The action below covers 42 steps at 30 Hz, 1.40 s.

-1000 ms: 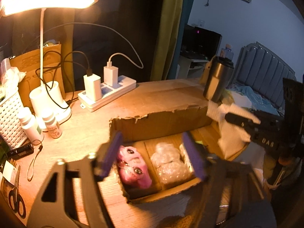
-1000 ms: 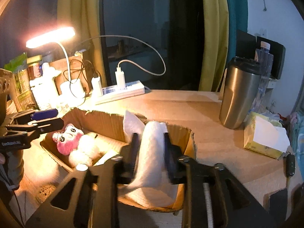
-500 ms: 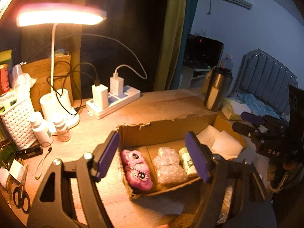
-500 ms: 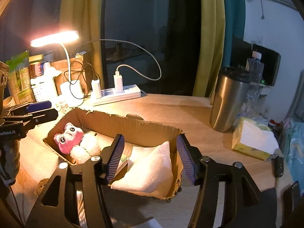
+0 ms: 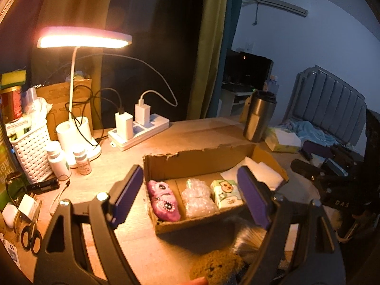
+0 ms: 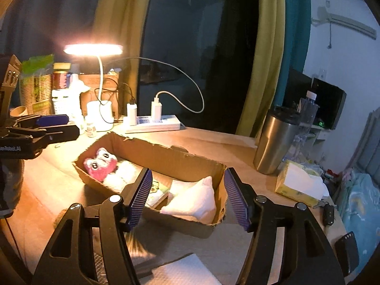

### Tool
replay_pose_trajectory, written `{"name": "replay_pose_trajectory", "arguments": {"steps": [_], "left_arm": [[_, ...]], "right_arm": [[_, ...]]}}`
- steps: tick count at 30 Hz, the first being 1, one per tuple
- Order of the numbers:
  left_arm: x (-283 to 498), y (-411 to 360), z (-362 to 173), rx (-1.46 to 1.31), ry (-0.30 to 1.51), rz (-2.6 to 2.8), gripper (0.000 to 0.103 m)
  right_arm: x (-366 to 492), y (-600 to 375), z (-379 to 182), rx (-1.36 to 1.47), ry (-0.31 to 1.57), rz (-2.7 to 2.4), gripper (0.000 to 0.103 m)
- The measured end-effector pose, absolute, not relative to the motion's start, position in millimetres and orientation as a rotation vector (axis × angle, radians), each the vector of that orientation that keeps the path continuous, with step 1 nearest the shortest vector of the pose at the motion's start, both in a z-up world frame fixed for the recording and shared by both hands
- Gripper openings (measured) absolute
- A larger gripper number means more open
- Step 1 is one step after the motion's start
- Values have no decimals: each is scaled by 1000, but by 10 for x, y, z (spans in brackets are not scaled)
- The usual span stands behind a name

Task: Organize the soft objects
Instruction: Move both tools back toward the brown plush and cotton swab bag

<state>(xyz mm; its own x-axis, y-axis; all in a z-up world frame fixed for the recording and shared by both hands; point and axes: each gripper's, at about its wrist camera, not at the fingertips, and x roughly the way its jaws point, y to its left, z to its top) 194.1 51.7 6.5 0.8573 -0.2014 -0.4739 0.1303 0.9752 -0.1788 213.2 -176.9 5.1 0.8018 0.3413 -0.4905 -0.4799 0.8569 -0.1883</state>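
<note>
Two wrist views, both angled down on the cardboard box (image 5: 197,161).
Left view: near the box's pink-toy end. Right view: near its white-cloth end (image 6: 197,199). Shared: box, desk lamp (image 6: 93,48).

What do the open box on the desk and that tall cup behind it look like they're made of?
The box looks like plain brown corrugated cardboard, matte, with ragged torn top edges. The tall cup looks like brushed stainless steel, with a dull sheen and soft reflections; its dark lid seems to be plastic, though that is less certain.
</note>
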Motion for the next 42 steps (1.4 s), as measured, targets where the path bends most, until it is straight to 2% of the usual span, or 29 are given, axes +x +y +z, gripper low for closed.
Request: {"name": "replay_pose_trajectory", "arguments": {"steps": [17,42], "left_arm": [[1498,340,77,-64,463,-165,83],[1137,344,-613,-73,639,-178,83]], "right_arm": [[1743,-1727,24,-274,482,517,66],[1692,-1586,-647,-281,677,568,66]]}}
